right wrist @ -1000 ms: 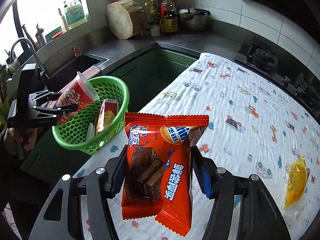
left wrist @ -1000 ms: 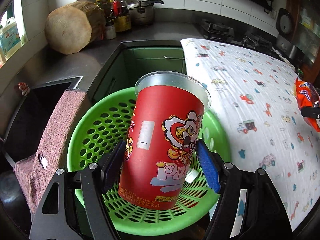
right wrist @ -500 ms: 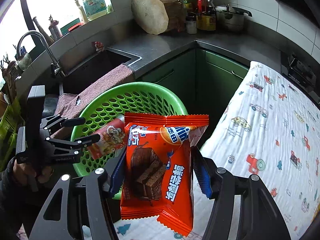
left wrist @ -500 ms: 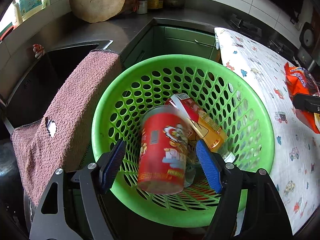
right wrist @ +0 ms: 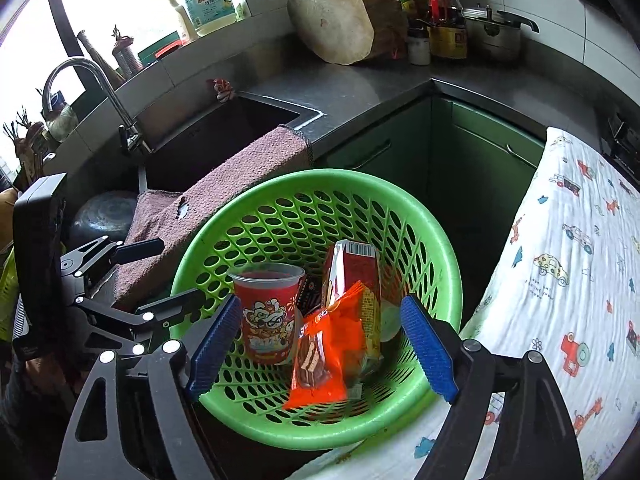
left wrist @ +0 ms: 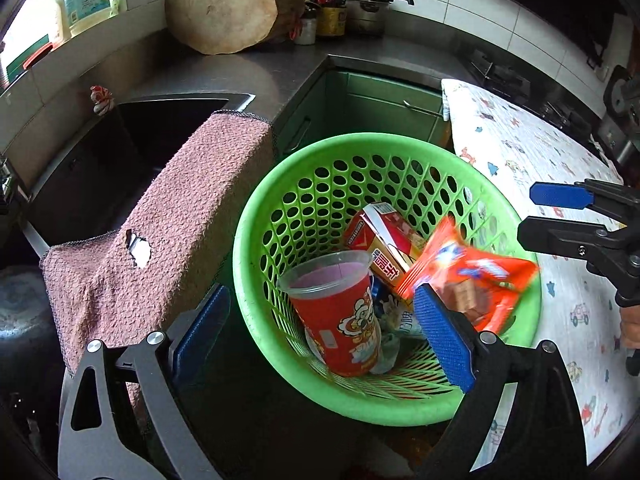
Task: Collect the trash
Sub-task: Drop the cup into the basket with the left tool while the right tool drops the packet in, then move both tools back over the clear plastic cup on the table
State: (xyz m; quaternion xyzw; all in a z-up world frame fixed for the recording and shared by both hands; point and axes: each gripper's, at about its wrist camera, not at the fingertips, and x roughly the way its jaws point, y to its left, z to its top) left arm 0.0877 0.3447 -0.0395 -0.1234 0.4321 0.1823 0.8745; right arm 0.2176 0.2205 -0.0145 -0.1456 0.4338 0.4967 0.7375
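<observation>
Both sets of jaws are opening with nothing gripped: right gripper [right wrist: 322, 348] above the green basket [right wrist: 436, 240], left gripper [left wrist: 320, 340] at its near rim. The orange wafer packet [right wrist: 320, 360] is loose inside, beside the red snack cup [right wrist: 266, 312] and a red carton [right wrist: 354, 268]. The basket sits off the cloth-covered counter's [right wrist: 560, 300] edge, a pink towel [right wrist: 240, 172] over the sink edge beyond.

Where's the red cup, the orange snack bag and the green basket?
red cup [right wrist: 267, 320], right wrist view, on its printed side.
orange snack bag [right wrist: 324, 356], right wrist view, middle of the wrapper.
green basket [left wrist: 256, 216], left wrist view, on its left rim.
</observation>
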